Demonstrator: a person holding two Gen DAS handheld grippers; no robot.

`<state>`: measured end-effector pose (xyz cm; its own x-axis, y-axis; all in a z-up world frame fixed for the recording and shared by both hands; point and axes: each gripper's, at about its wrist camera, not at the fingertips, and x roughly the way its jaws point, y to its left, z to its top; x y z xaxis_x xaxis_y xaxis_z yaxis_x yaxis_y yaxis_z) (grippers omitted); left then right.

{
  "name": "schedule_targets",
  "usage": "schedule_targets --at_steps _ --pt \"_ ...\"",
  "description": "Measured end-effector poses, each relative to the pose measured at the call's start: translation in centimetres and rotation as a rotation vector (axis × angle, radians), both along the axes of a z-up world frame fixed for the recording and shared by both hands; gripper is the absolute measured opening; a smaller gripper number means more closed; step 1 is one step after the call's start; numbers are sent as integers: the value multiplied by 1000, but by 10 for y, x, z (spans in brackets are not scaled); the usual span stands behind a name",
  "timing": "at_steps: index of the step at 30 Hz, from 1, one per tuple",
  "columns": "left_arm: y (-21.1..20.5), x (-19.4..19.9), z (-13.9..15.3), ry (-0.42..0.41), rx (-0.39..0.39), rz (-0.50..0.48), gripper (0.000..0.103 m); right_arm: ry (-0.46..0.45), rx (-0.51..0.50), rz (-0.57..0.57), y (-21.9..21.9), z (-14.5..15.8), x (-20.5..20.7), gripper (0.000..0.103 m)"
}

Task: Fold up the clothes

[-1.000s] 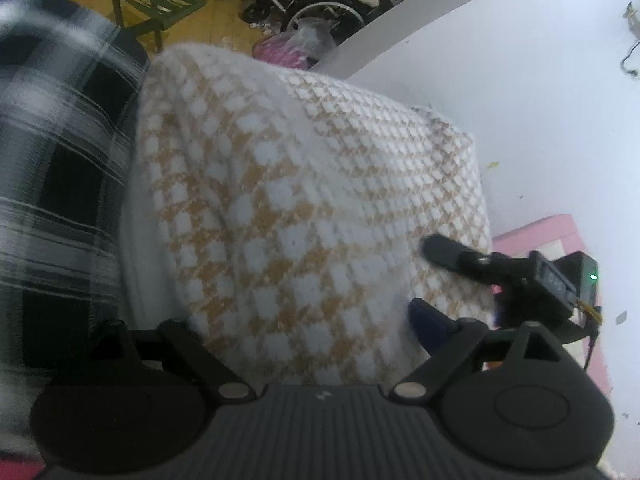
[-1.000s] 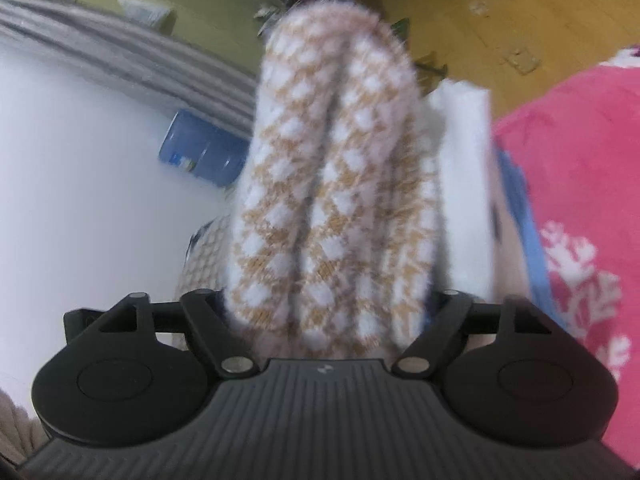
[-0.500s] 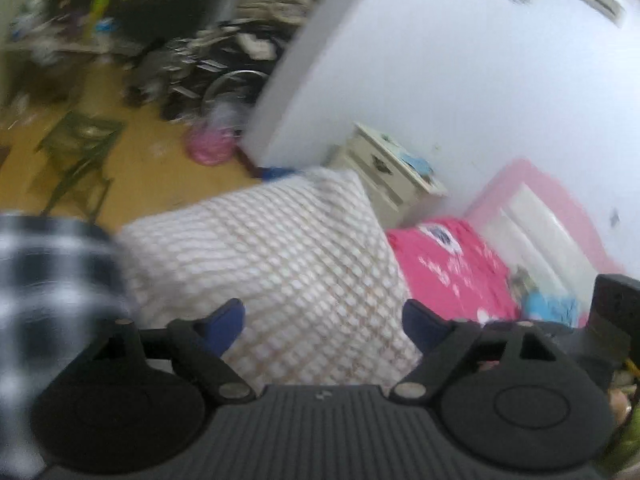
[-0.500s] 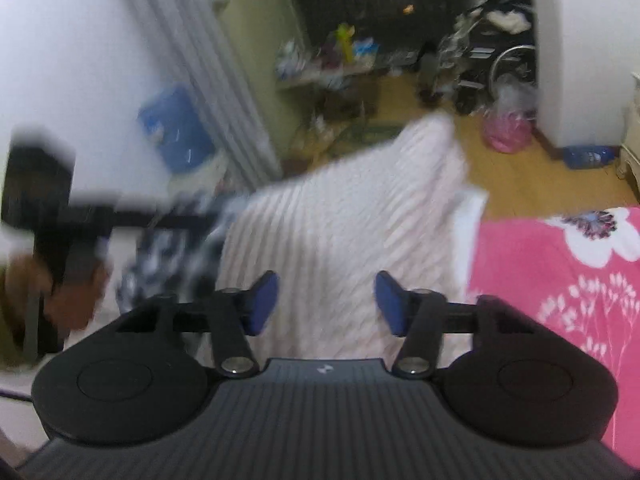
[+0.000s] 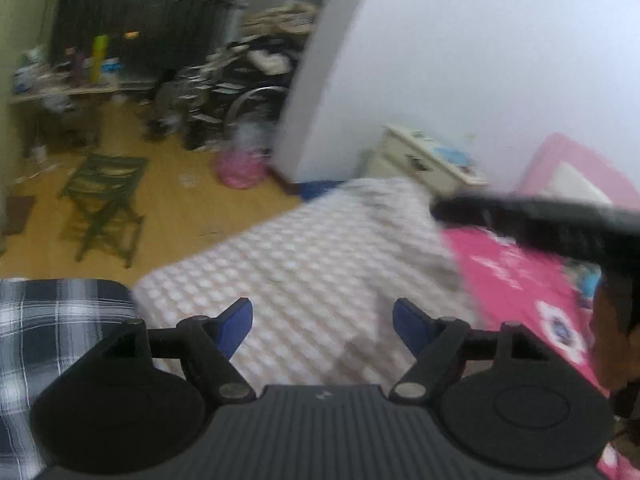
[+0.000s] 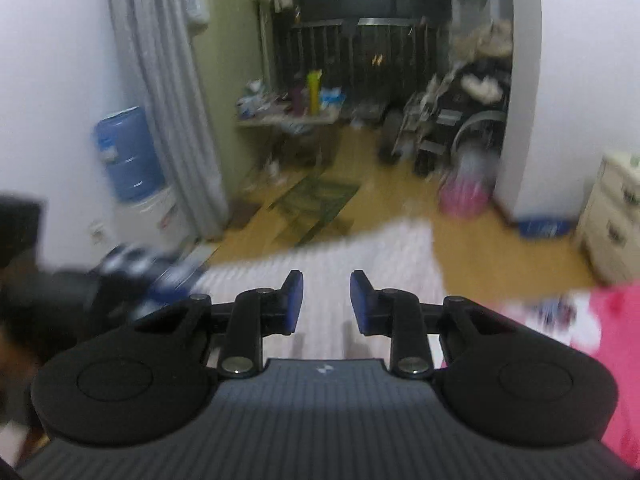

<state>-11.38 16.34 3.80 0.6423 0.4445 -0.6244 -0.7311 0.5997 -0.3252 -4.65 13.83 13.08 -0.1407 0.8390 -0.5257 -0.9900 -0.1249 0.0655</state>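
Observation:
The white-and-tan checked garment [image 5: 312,272] lies folded flat on the bed, blurred by motion, and shows as a pale strip [image 6: 360,252] in the right wrist view. My left gripper [image 5: 322,322] hovers above its near part. Its jaws are wide and closing, with nothing between the blue pads [image 5: 236,320]. My right gripper [image 6: 326,300] hangs over the garment's near edge with its jaws closing to a narrow gap that holds no cloth. From the left wrist view it shows as a dark blurred bar [image 5: 540,224] at the right. The left gripper [image 6: 60,300] is a dark blur at the left.
A black-and-white plaid garment [image 5: 48,320] lies left of the checked one. Pink bedding [image 5: 512,276] spreads to the right. On the wooden floor beyond the bed stand a green stool [image 5: 104,192], a cream nightstand [image 5: 420,160], a pink bag [image 6: 464,196] and a blue water bottle [image 6: 124,156].
The checked garment was bunched up close between both grippers' fingers; now it lies flat below them. Both grippers have risen and rolled level, and the right jaws have narrowed markedly.

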Motion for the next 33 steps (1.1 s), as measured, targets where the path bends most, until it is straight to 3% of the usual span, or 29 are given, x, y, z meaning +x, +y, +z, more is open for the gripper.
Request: schedule_targets --at_steps 2,3,5,7,9,13,15,18,21,22,24,26,28,30,33 --pt "13 -4 -22 -23 -52 5 74 -61 -17 -32 39 -26 11 25" --pt "17 -9 -25 -45 -66 -7 71 -103 -42 -55 57 -43 17 20" --pt "25 -17 -28 -82 -100 -33 67 -90 -123 -76 75 -84 41 18" --pt "32 -20 -19 -71 -143 -28 70 -68 -128 -80 70 -83 55 18" --pt "39 -19 -13 -55 -148 -5 75 23 -142 -71 68 -60 67 18" --pt "61 -9 -21 -11 -226 44 77 78 -119 -78 103 -38 85 19" --pt "66 -1 -22 29 -233 55 69 87 -199 -89 123 -55 99 19" --pt "68 7 7 68 -249 23 69 91 -314 -99 133 -76 121 19" --pt "43 20 43 149 -151 -102 75 129 -227 -84 81 -23 145 23" --pt "29 27 47 179 -155 -149 75 137 -214 -54 59 -12 150 23" --pt "-8 39 50 244 -189 -245 76 166 -221 34 13 -2 150 23" --pt "-42 58 32 358 -178 -316 76 202 -275 126 -18 -21 142 23" --pt "-63 72 12 469 -105 -306 77 231 -342 207 -42 -52 128 22" --pt "-73 81 7 525 -55 -245 78 135 -402 182 -48 -92 112 24" --pt "-88 78 33 556 -10 -92 77 203 -341 174 -67 -83 130 24"
